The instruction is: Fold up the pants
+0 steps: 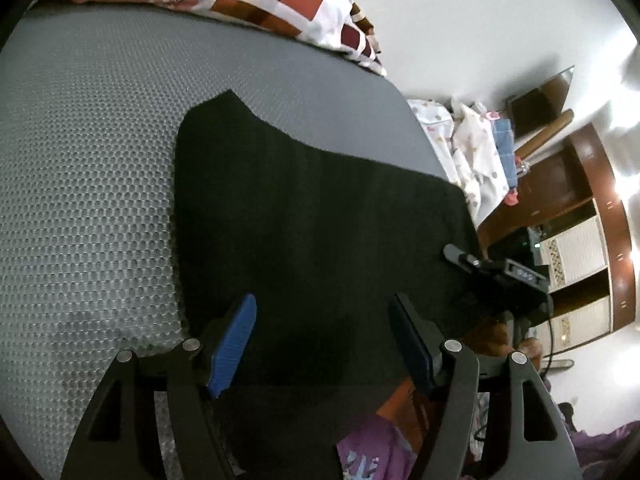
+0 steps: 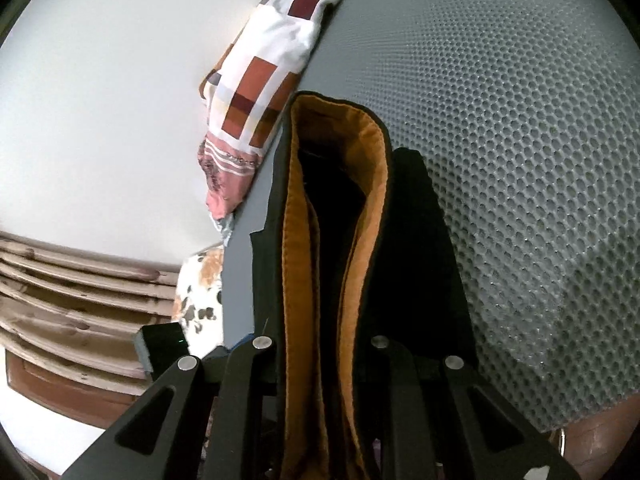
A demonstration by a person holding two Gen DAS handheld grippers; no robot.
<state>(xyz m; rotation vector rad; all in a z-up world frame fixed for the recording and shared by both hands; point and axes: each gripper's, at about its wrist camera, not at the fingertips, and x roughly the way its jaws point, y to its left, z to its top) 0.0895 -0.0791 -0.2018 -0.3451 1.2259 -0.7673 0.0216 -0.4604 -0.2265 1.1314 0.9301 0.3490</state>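
Observation:
Black pants (image 1: pixel 312 220) lie spread on the grey honeycomb mat (image 1: pixel 88 184) of the bed. My left gripper (image 1: pixel 324 344) hovers over their near edge, jaws wide open, blue pads (image 1: pixel 234 344) showing, nothing between them. In the right wrist view the pants' waistband with orange lining (image 2: pixel 296 280) stands up between the arms of my right gripper (image 2: pixel 320 360), which looks shut on it; the fingertips are hidden by the cloth. The right gripper (image 1: pixel 472 260) also shows in the left wrist view at the pants' far right edge.
A patterned pillow (image 1: pixel 280 4) lies at the head of the mat, also in the right wrist view (image 2: pixel 260 92). Clothes (image 1: pixel 476 152) are piled beside the bed by a wooden cabinet (image 1: pixel 580 200). A wooden slatted piece (image 2: pixel 72 300) and a white wall (image 2: pixel 100 100) flank the bed.

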